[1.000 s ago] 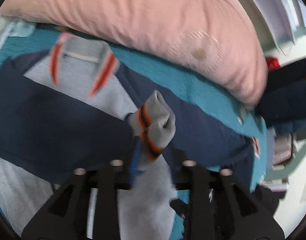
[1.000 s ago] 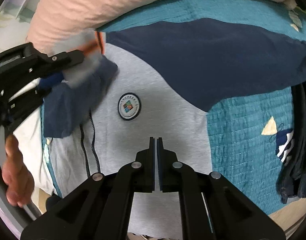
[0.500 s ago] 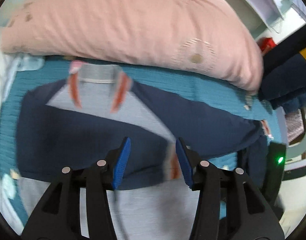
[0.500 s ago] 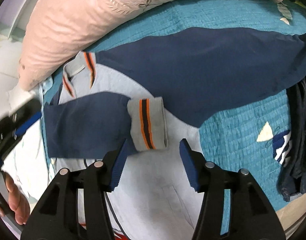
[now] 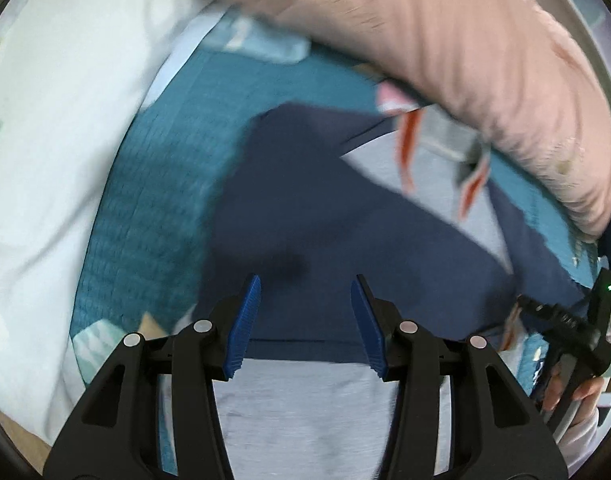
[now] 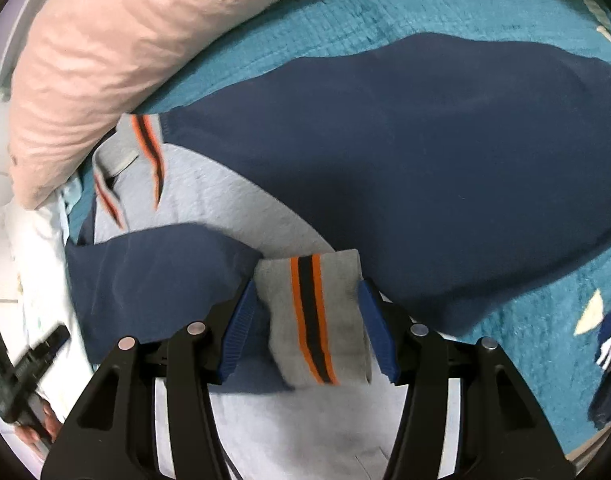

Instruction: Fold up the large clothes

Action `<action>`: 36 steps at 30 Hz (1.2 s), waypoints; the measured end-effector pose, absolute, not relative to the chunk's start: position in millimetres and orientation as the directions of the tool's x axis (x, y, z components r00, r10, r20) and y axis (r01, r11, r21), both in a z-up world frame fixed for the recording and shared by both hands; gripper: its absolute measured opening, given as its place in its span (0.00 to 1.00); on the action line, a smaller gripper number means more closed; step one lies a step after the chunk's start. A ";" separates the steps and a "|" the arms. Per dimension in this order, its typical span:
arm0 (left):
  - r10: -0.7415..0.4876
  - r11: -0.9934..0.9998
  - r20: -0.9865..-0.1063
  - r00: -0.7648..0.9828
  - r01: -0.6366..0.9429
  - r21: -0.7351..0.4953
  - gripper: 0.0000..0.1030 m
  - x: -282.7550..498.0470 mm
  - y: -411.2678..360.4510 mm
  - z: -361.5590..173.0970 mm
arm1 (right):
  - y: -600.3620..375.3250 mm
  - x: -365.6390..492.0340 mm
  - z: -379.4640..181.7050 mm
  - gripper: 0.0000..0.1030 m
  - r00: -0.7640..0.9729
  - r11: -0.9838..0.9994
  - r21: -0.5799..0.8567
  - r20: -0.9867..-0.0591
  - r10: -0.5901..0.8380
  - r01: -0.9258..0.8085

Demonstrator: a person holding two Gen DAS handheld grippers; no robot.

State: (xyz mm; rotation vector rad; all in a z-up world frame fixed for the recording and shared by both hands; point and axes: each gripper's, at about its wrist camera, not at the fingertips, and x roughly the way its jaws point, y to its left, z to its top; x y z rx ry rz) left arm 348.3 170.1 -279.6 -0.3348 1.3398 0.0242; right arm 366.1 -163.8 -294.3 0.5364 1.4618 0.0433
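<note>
Two grippers hover over my grey-and-navy jacket (image 6: 233,208) spread on the teal bedspread (image 6: 385,8): left gripper (image 5: 305,316) fingers spread and empty, right gripper (image 6: 309,328), just opening, straddling the folded-in striped cuff (image 6: 313,316).

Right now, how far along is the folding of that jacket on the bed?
Early on. Done: one navy sleeve lies folded across the grey chest, its striped cuff flat. In hand: nothing; the right claw, just opened, straddles that cuff, and the left claw hangs open. Left: the other sleeve is spread out, body unfolded.
</note>
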 end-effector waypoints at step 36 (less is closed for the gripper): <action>-0.198 0.926 -0.968 0.154 -0.293 -0.236 0.00 326.1 202.3 -341.2 | -156.4 397.6 -297.5 0.06 0.073 0.967 0.090 -0.995 0.075 0.240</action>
